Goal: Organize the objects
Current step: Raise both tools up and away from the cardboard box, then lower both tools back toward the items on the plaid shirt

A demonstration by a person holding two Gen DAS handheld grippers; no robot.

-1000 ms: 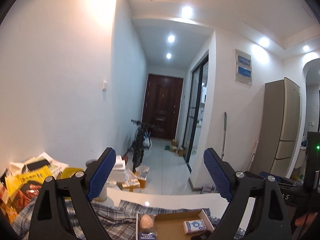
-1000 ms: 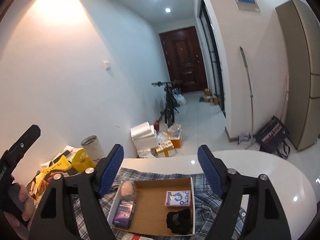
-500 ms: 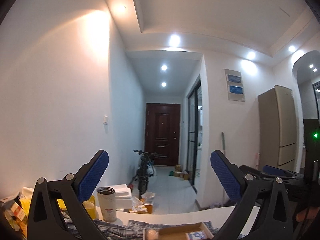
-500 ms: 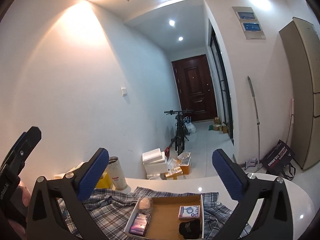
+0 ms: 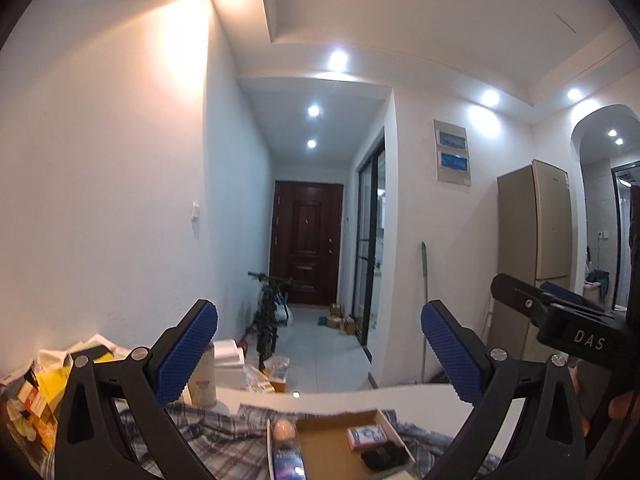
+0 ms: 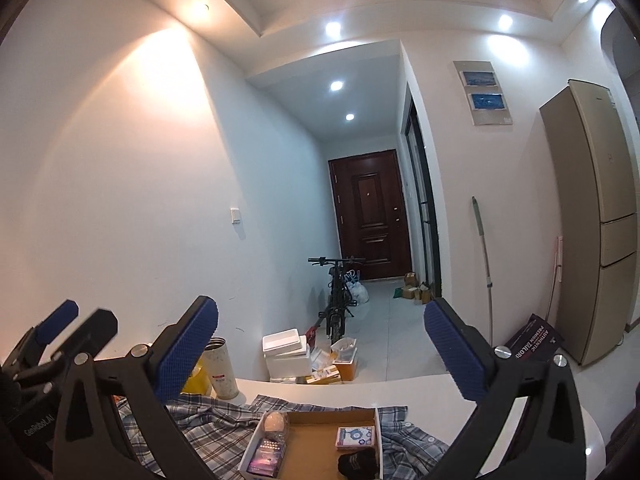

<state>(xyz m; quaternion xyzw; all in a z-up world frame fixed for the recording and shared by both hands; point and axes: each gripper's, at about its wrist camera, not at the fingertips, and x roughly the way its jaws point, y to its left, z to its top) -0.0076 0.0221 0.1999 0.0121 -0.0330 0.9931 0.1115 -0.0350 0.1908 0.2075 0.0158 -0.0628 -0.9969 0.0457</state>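
Up high, both of my grippers point out over the table [image 6: 400, 390], and both hold nothing. My left gripper [image 5: 319, 350] has its two blue fingers spread wide apart with only air between them. My right gripper [image 6: 320, 350] is spread just as wide.

Far ahead between my fingers is a long hall with a brown door [image 6: 370, 216] and a bike [image 6: 338, 300] in front of it. A tall fridge [image 6: 596, 224] stands off past my right finger.

Below my fingers a checked shirt [image 6: 208, 430] lies spread on the white table. A flat cardboard box [image 6: 320, 444] sits on the shirt, low between my fingers. In the box, on the side near my left finger, there is a pale egg [image 6: 274, 422] in a clear wrap and a dark purple pack [image 6: 266, 456] just below it. On the side near my right finger there is a small blue and white card box [image 6: 356, 438] and a black lump [image 6: 358, 465] just below that.

A tall cup [image 6: 222, 368] stands behind my left finger. A pile of yellow packets [image 5: 44, 392] sits far out past my left finger.
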